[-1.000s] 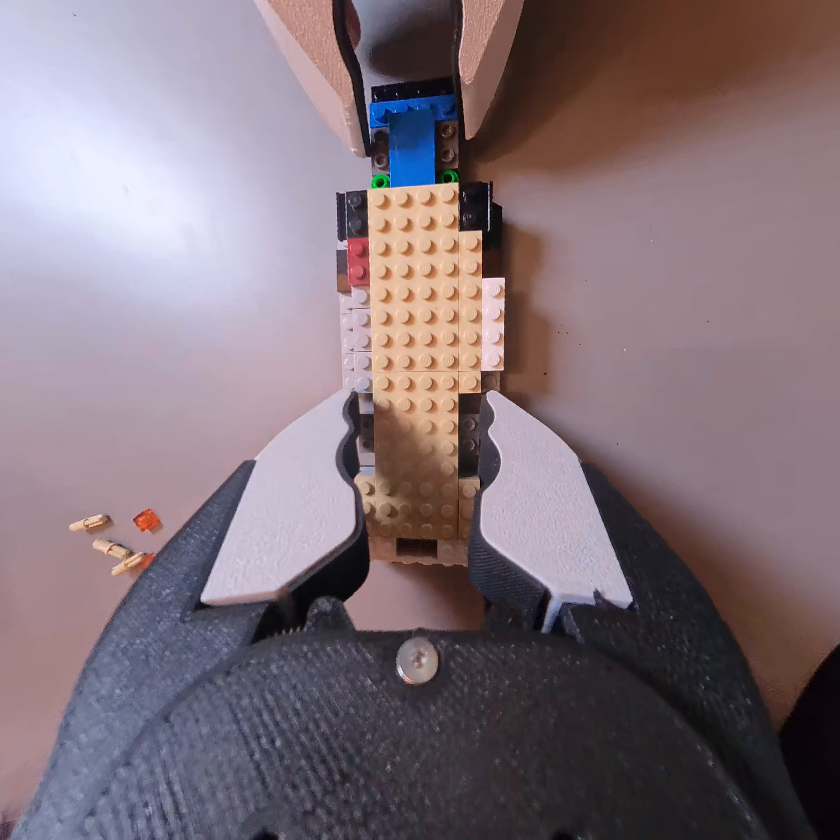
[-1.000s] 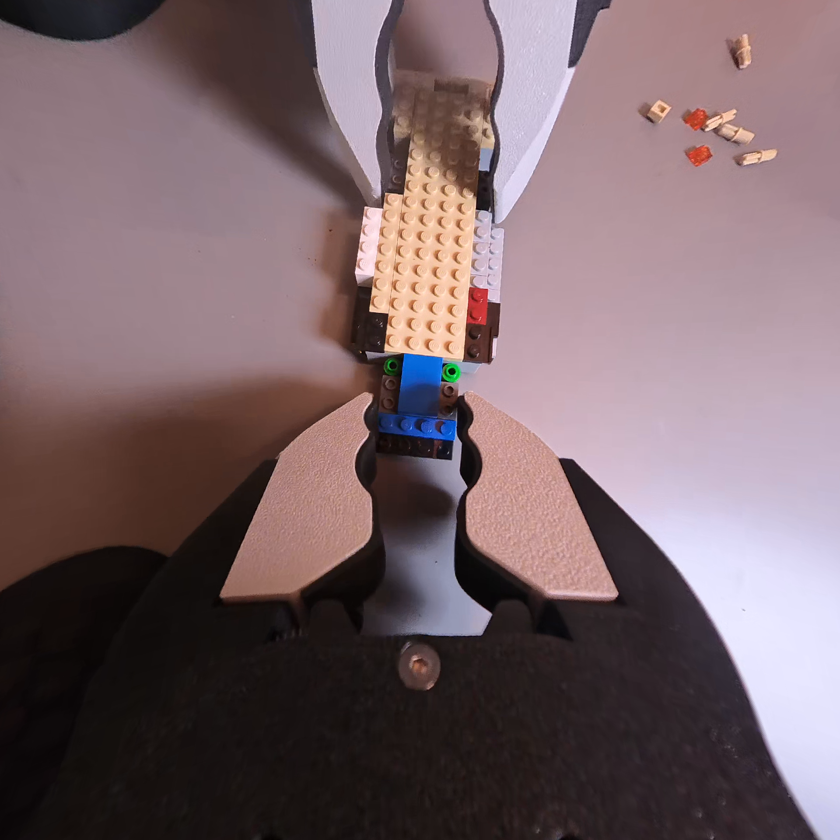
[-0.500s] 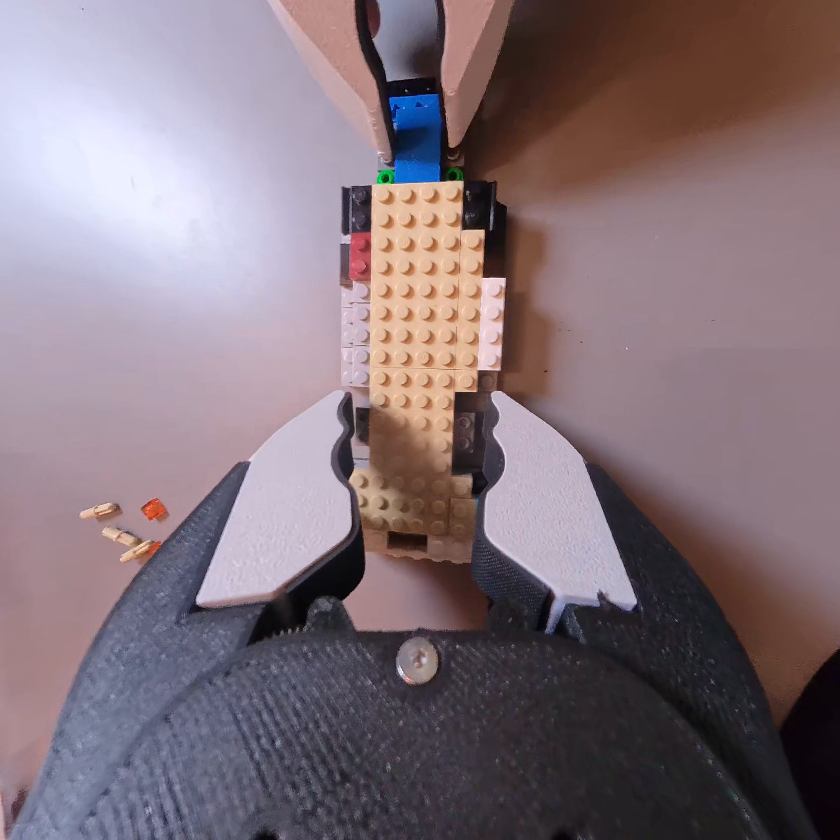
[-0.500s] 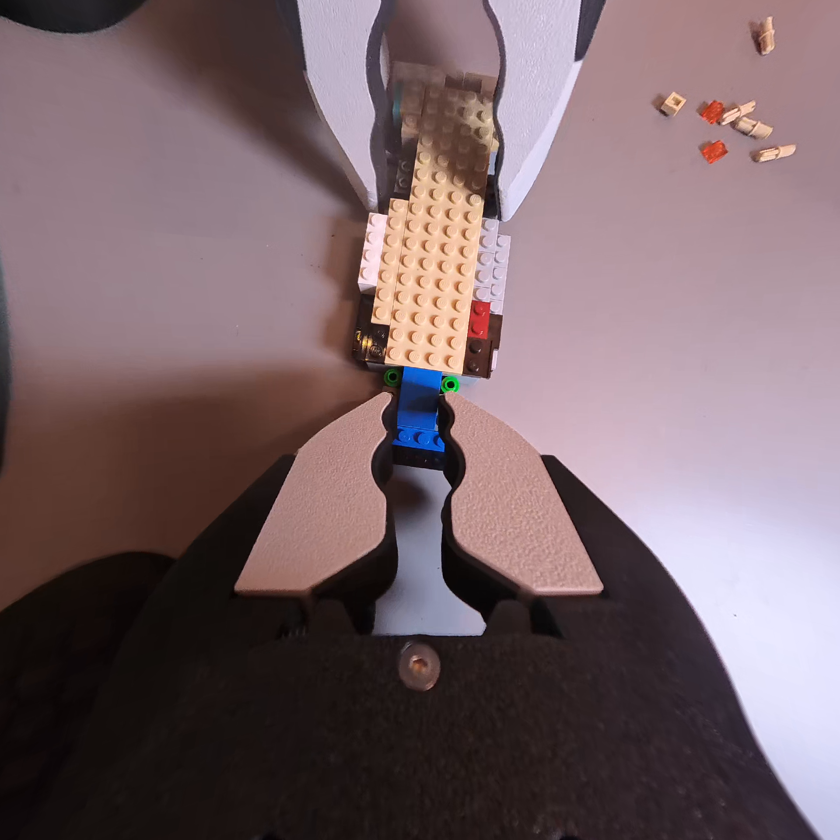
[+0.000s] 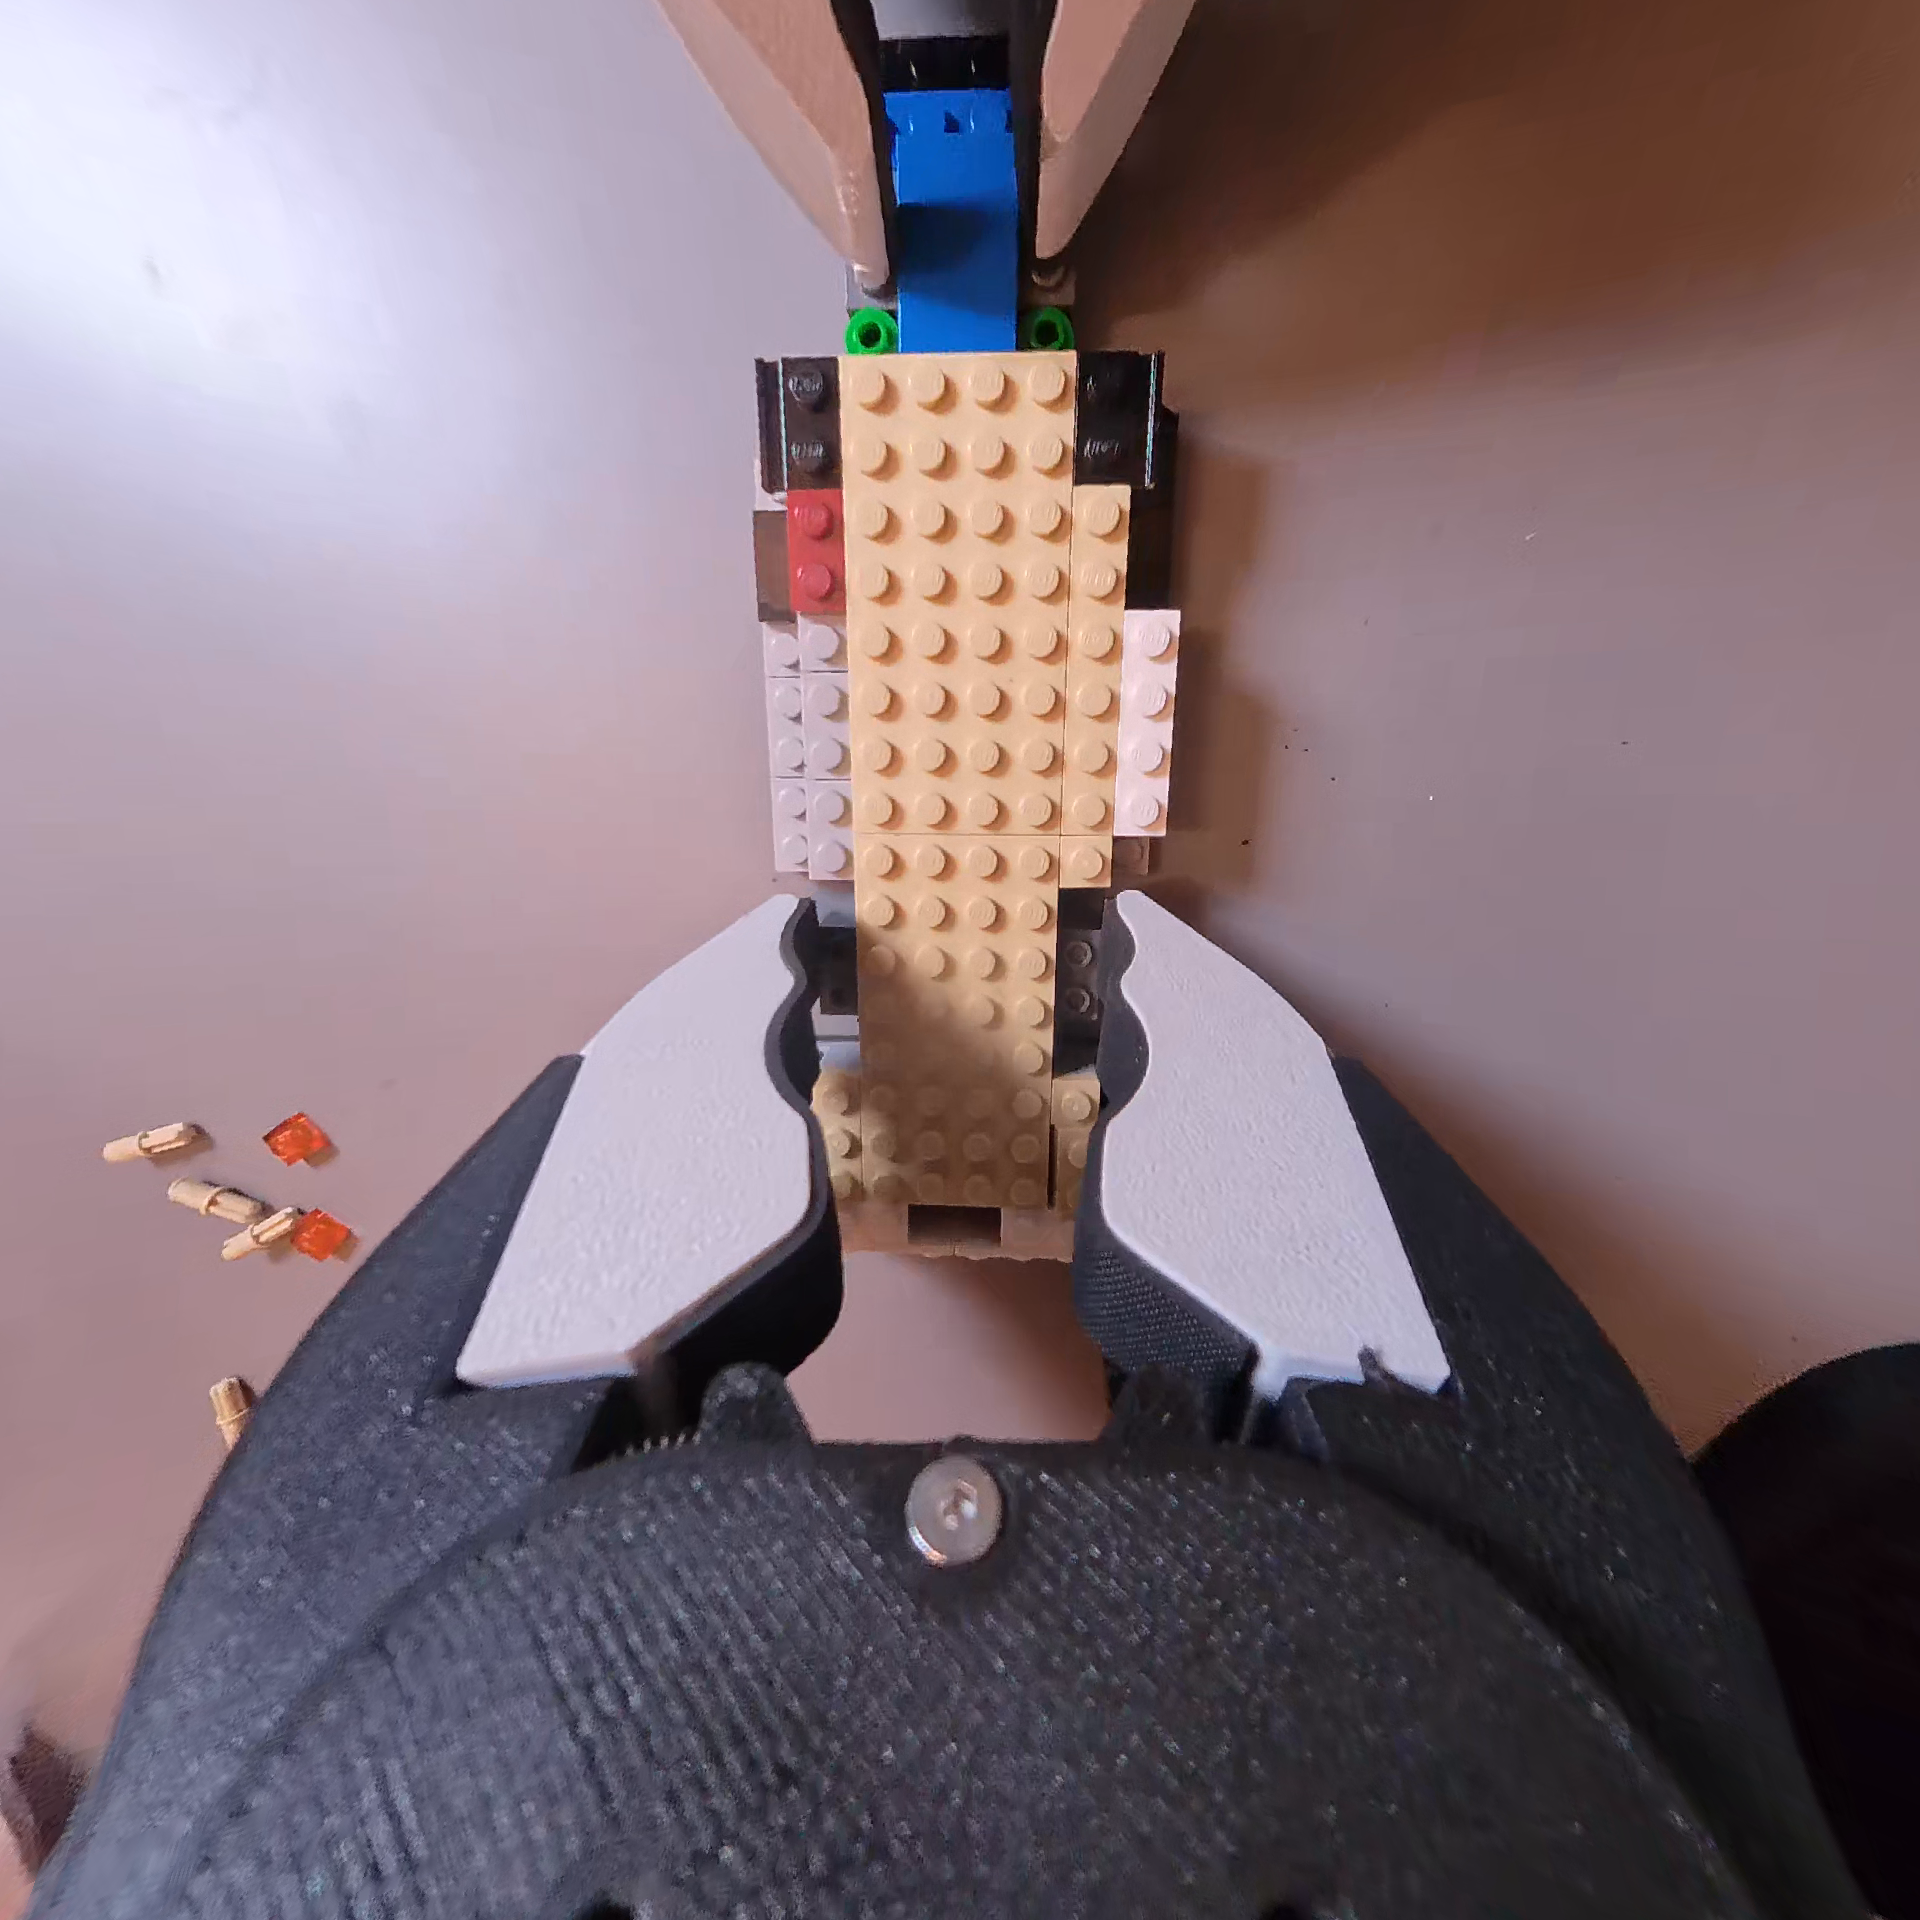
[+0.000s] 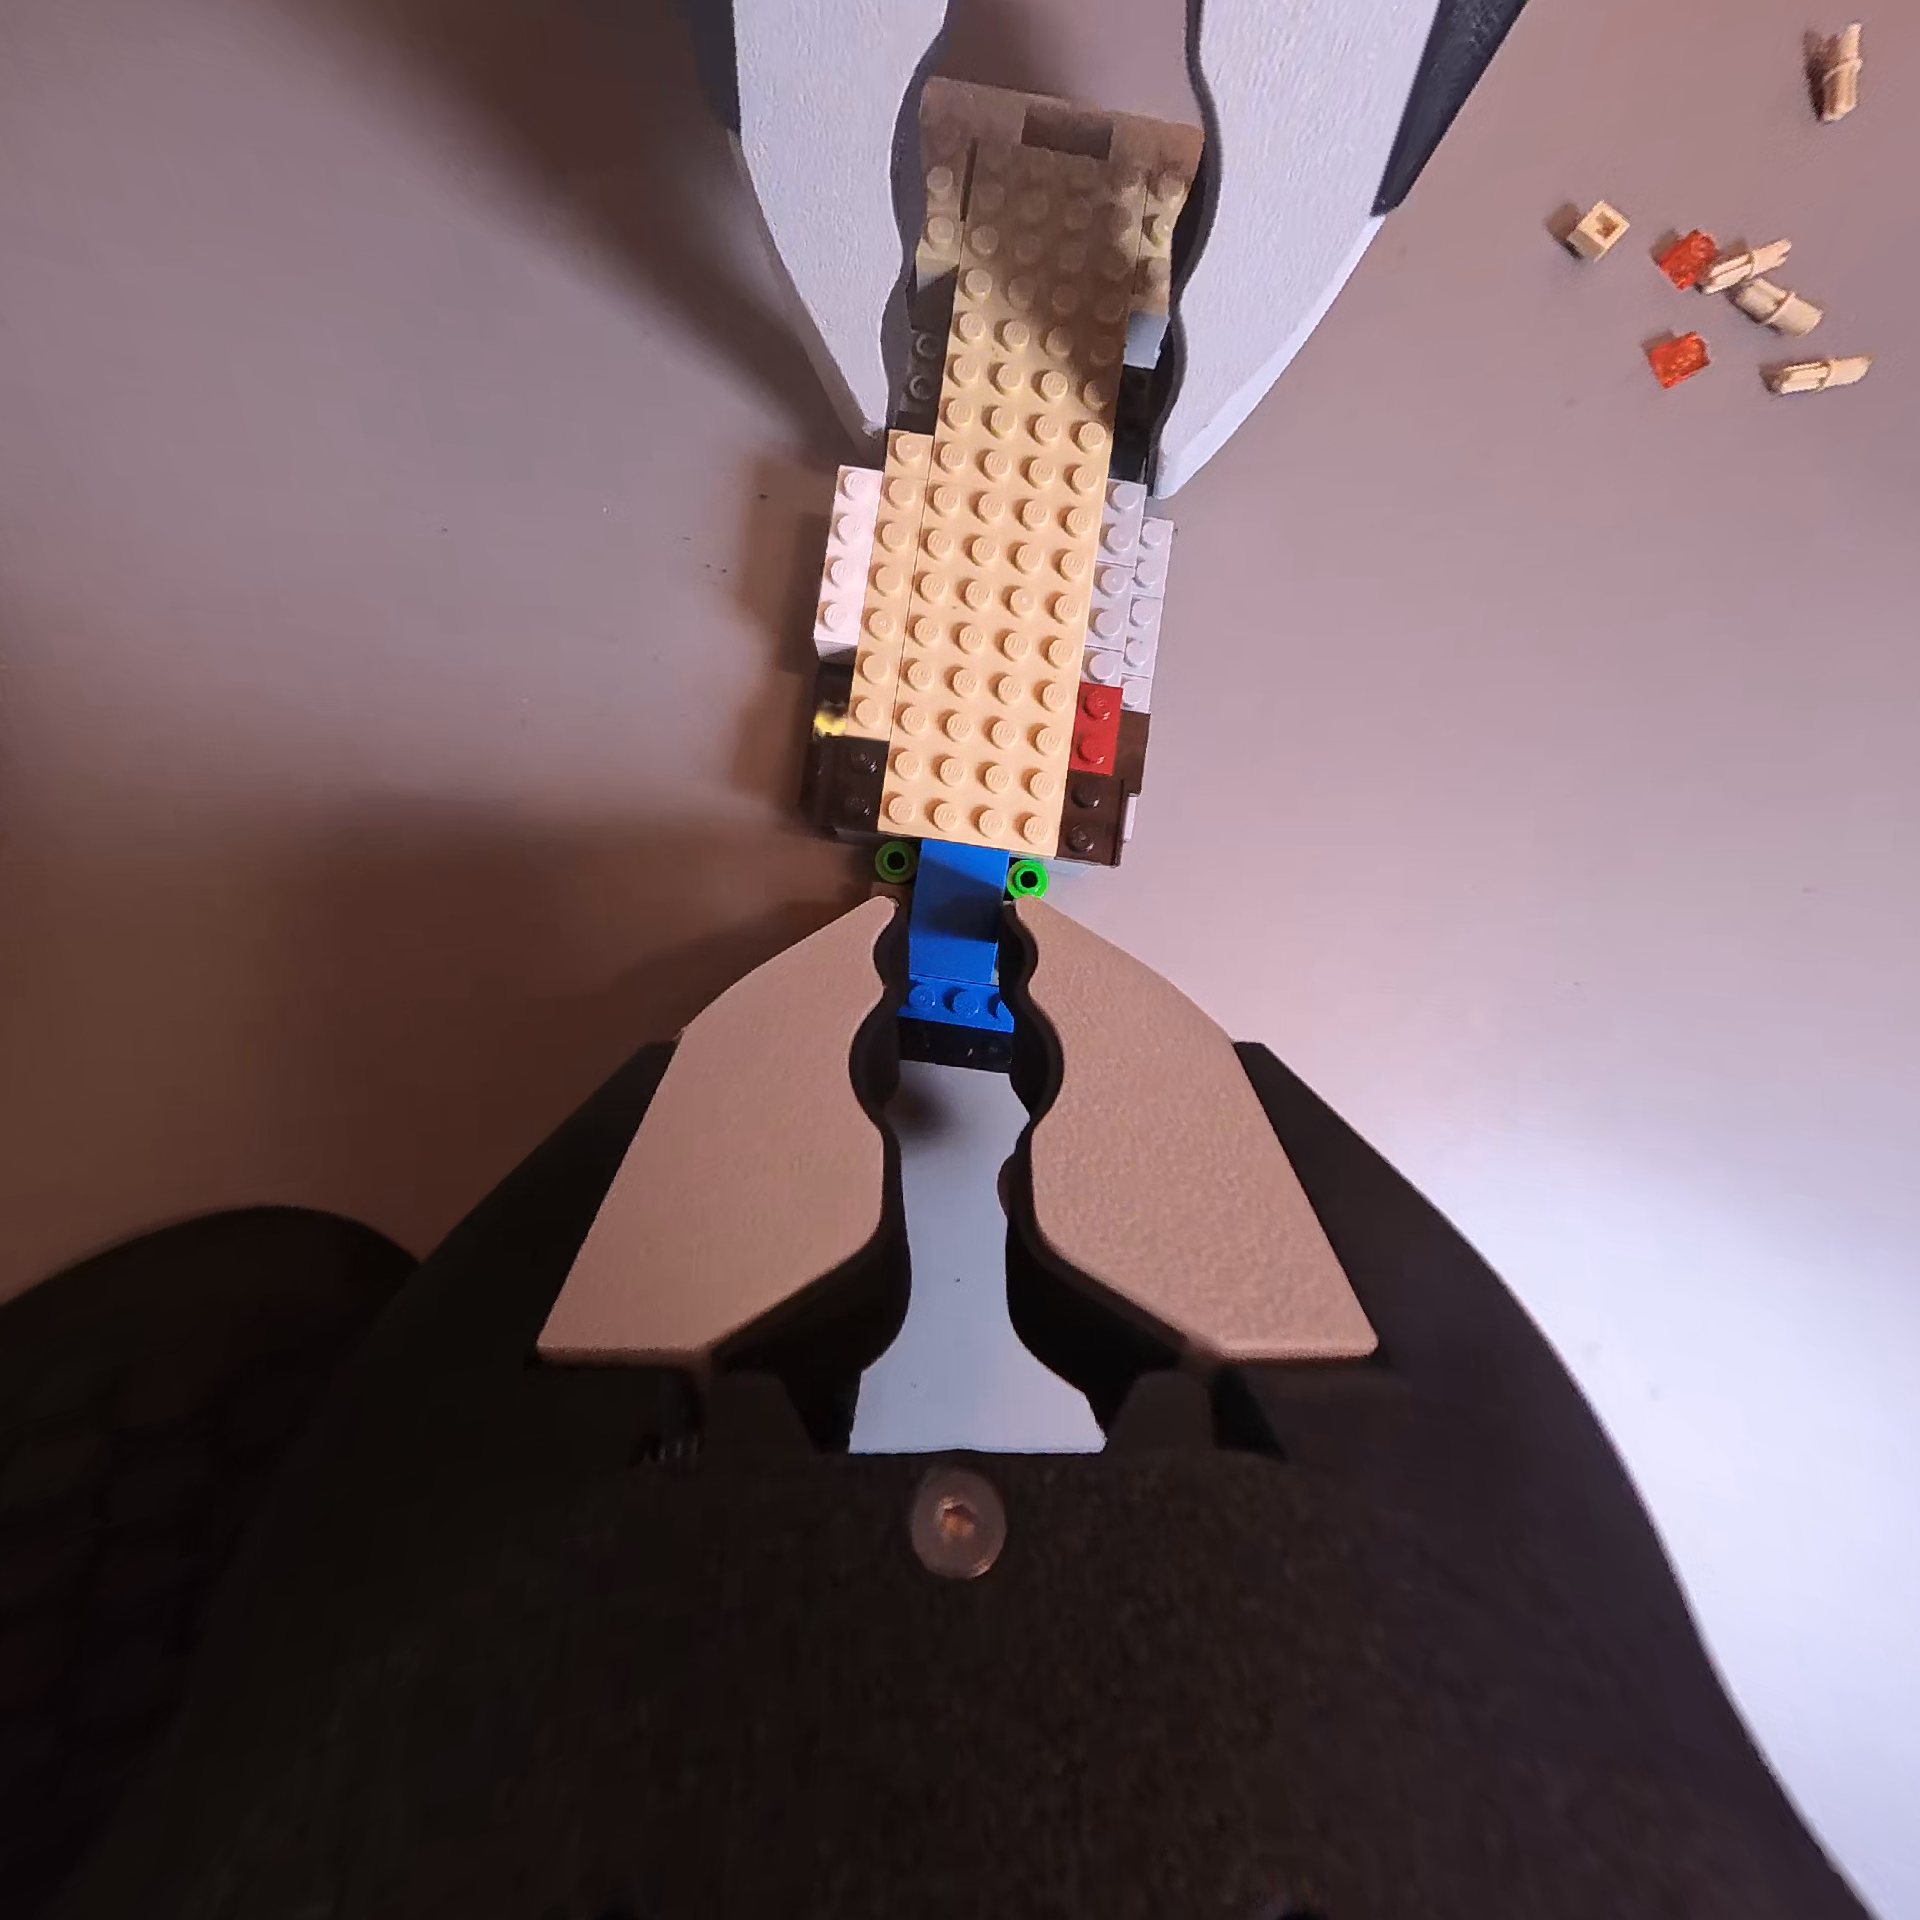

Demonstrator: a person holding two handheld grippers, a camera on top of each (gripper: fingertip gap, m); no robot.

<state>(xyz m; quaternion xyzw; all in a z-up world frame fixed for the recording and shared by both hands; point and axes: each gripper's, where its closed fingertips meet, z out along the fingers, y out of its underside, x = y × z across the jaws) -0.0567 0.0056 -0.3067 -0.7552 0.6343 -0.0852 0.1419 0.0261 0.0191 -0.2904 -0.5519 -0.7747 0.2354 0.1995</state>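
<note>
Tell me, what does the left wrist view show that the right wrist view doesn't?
Only the left wrist view shows the grey-fingered left claw from close up, closed on the tan end of the brick model.

Only the right wrist view shows a small square tan brick among the loose pieces, and the right claw from close up, closed on the blue bricks.

Both show the brick model gripped at opposite ends, its green studs, red brick, the loose tan pegs, orange pieces and the table.
</note>
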